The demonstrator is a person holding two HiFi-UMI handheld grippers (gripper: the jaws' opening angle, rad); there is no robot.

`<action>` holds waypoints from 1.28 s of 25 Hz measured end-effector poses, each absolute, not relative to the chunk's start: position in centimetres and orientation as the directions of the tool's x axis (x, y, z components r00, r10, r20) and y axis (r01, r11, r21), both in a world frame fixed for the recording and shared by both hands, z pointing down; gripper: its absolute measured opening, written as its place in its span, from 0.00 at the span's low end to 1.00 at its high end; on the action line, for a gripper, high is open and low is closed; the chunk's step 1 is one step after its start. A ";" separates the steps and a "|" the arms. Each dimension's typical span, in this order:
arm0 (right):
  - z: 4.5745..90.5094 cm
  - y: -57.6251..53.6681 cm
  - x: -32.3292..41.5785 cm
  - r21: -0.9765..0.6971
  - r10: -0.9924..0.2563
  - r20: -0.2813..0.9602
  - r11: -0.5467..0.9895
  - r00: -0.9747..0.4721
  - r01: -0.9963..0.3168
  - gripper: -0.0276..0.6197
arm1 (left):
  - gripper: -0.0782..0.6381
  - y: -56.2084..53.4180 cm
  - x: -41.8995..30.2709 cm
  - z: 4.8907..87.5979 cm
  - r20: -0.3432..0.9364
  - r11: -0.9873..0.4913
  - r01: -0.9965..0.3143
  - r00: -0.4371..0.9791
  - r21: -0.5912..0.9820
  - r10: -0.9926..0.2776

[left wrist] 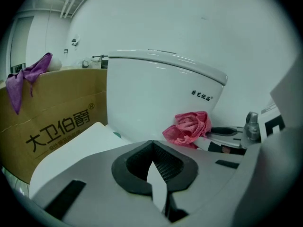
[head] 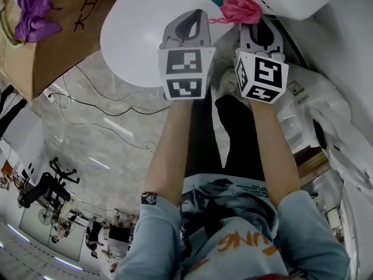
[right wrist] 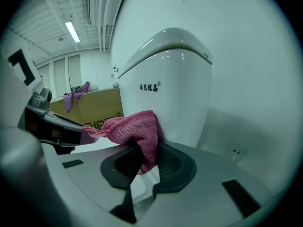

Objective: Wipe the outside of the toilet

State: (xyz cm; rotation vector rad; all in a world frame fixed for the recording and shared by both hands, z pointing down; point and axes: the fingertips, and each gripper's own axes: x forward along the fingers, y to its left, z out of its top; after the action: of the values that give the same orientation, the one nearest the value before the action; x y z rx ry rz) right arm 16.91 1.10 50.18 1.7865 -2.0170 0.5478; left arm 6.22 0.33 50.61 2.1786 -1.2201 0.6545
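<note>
Pinching a crumpled pink knitted cloth (right wrist: 135,129), the right gripper (right wrist: 147,148) holds it against the white ceramic toilet tank (right wrist: 182,89) straight ahead; the left gripper (left wrist: 152,144), jaws together on nothing, hangs just beside.

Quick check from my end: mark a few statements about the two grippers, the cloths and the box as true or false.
1. The right gripper is shut on the pink cloth. True.
2. The left gripper grips the purple cloth. False: its jaws are together and empty; that cloth hangs on the cardboard box.
3. The pink cloth is against the toilet tank. True.
4. The cardboard box stands on the person's right. False: it stands on the left.
</note>
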 end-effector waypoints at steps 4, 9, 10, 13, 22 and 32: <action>50.5 2.7 18.5 -0.022 -0.840 0.534 0.103 -0.098 -0.994 0.17 | 0.14 2.0 7.3 50.9 0.645 -0.428 -0.872 0.470 0.237 -0.603; 51.3 4.9 20.6 -0.006 -0.828 0.557 0.069 -0.060 -0.998 0.17 | 0.14 3.7 7.7 51.4 0.650 -0.419 -0.874 0.470 0.246 -0.598; 51.5 5.4 20.8 -0.005 -0.824 0.564 0.062 -0.054 -0.998 0.17 | 0.14 4.0 7.5 51.6 0.653 -0.415 -0.876 0.467 0.247 -0.596; 51.7 6.5 20.6 -0.009 -0.812 0.582 0.057 -0.052 -0.998 0.17 | 0.14 4.2 6.7 51.7 0.656 -0.401 -0.881 0.460 0.252 -0.599; 51.3 4.7 12.2 -0.079 -0.788 0.592 0.153 -0.170 -0.985 0.17 | 0.14 1.9 1.4 52.4 0.665 -0.360 -0.898 0.432 0.254 -0.609; 52.4 -3.1 4.3 -0.068 -0.761 0.605 0.244 -0.235 -0.967 0.17 | 0.14 -3.0 -5.5 54.6 0.690 -0.300 -0.914 0.405 0.275 -0.601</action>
State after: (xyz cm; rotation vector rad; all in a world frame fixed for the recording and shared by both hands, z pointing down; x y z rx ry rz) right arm 4.33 -3.11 52.44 1.5749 -2.0708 0.6092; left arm -5.48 -2.99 54.61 2.0155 -1.2852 0.6207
